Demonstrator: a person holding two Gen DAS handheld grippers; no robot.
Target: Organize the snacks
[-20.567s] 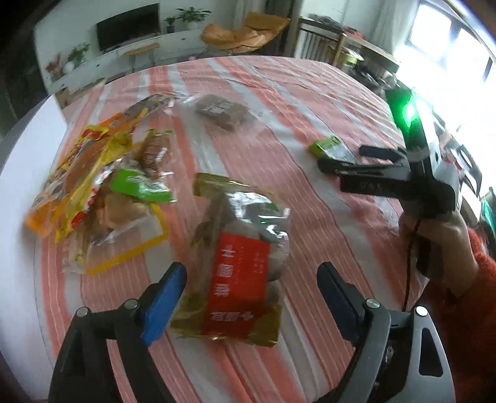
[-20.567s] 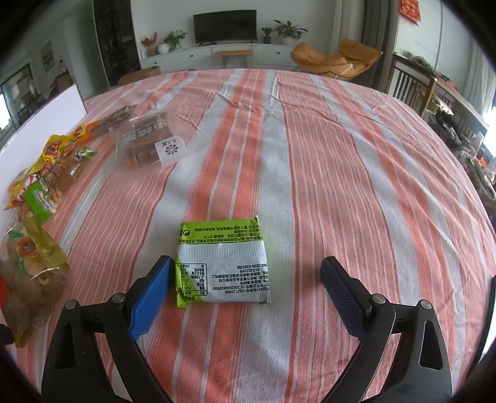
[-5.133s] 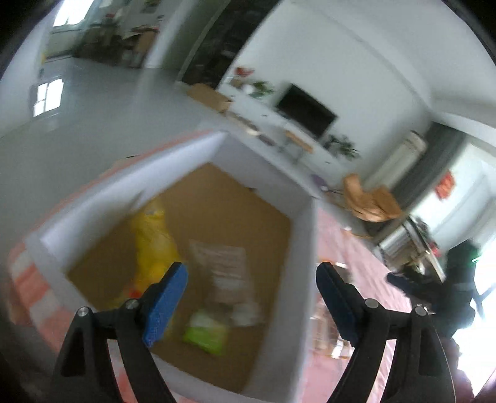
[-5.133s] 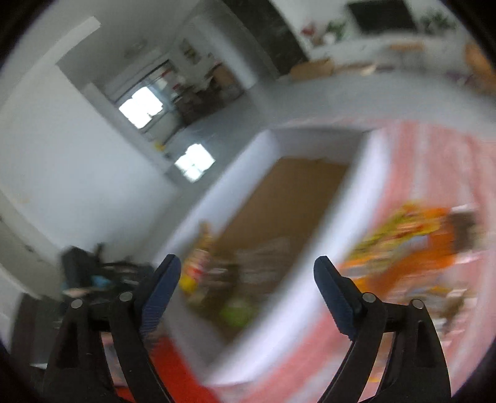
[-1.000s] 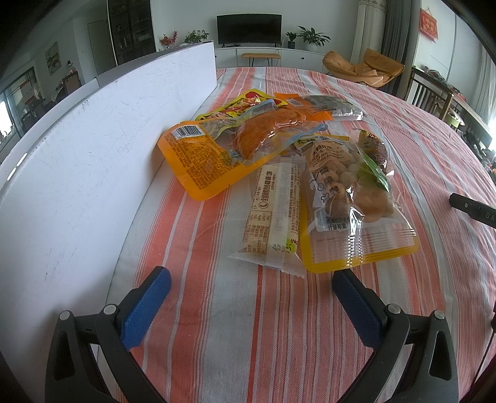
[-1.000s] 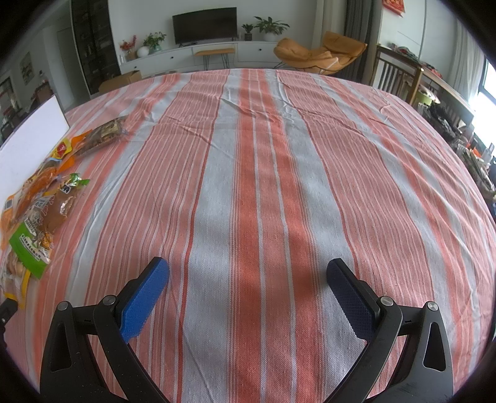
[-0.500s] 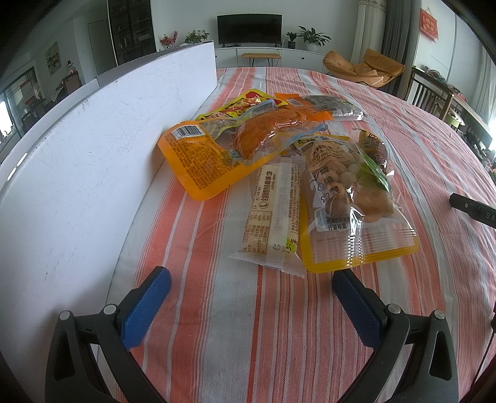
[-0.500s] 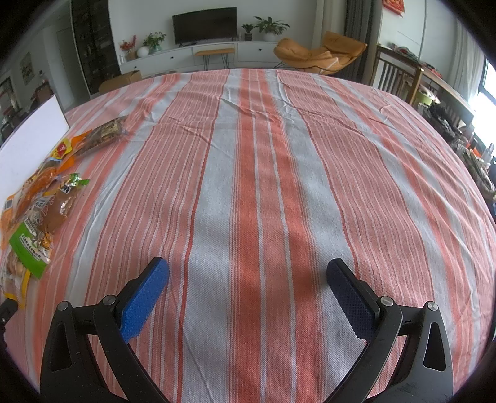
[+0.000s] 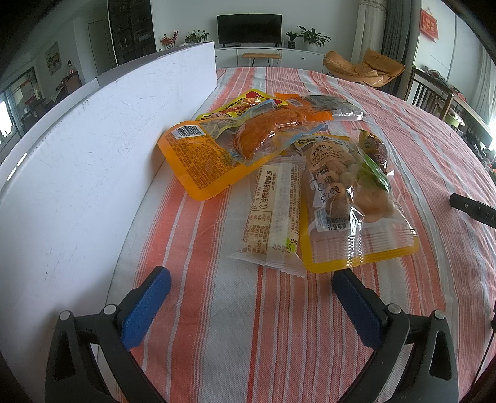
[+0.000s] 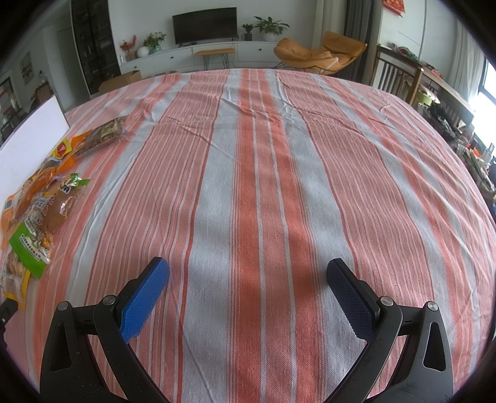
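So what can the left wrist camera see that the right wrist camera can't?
Only the left wrist view shows the long white snack bar, the barcode on the orange packet, and the white box wall up close. Only the right wrist view shows a wide bare stretch of striped tablecloth ahead of the open right gripper. Both show the snack pile, the television and the orange chair.

Both cameras look low along the striped tablecloth [image 10: 248,186] toward the television [image 9: 249,26]; the snack pile [image 9: 279,173] sits close in the left view and at the far left edge in the right view.
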